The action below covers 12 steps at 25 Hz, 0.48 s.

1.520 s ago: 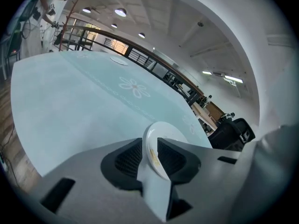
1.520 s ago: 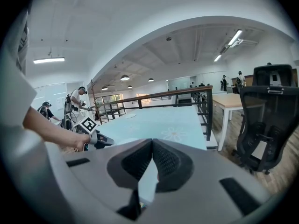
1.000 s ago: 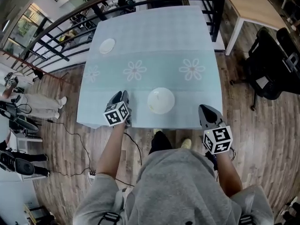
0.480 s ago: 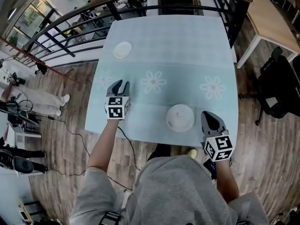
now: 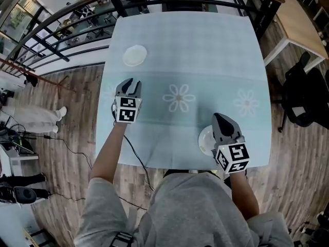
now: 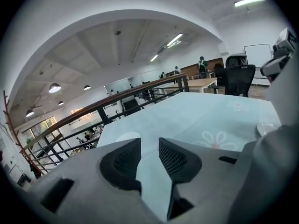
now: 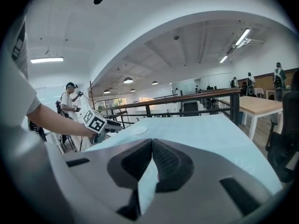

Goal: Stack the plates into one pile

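Observation:
A small white plate (image 5: 135,55) lies at the far left of the pale blue table (image 5: 205,50). It also shows in the left gripper view as the plate (image 6: 128,136) just beyond the jaws. My left gripper (image 5: 128,85) hovers short of it, jaws opening with nothing between them. A second white plate (image 5: 205,140) sits near the front right edge, partly hidden under my right gripper (image 5: 222,119). In the right gripper view the right gripper (image 7: 152,141) is shut with its tips touching, empty.
A black railing (image 5: 77,22) runs behind and left of the table. A wooden desk (image 5: 298,14) and a black office chair (image 5: 308,102) stand to the right. A cable (image 5: 133,156) trails on the wooden floor. People stand at the far left.
Both grippers moved forward over the table. The left one went up toward the far plate, rolling and opening its jaws. The right one came over the near plate.

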Available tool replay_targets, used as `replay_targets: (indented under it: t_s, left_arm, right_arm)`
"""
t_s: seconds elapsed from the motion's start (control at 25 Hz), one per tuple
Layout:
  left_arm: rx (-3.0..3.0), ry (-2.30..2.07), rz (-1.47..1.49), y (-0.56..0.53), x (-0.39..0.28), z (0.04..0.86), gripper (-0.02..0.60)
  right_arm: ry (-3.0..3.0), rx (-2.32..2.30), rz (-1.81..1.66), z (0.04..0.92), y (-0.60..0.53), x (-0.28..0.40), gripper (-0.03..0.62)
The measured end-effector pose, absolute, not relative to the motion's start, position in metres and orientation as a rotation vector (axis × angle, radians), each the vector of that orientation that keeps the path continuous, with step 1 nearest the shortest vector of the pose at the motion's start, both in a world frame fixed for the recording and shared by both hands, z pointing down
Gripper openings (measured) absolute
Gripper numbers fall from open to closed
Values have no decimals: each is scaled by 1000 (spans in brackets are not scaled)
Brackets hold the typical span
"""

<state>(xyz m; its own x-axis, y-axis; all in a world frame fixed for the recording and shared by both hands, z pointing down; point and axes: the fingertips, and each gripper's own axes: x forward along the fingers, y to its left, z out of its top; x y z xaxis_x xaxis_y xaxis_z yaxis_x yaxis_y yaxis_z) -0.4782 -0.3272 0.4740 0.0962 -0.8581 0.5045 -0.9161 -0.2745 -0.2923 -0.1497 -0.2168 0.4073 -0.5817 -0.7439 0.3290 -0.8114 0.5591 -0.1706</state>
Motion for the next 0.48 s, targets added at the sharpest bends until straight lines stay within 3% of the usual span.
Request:
replay_targets:
  t_s: [0.48]
  left_arm:
    - [2319,-1667,1245,-404,-540,545,118]
  right_arm:
    - [-2537,1220,409,407,-265,-285,25]
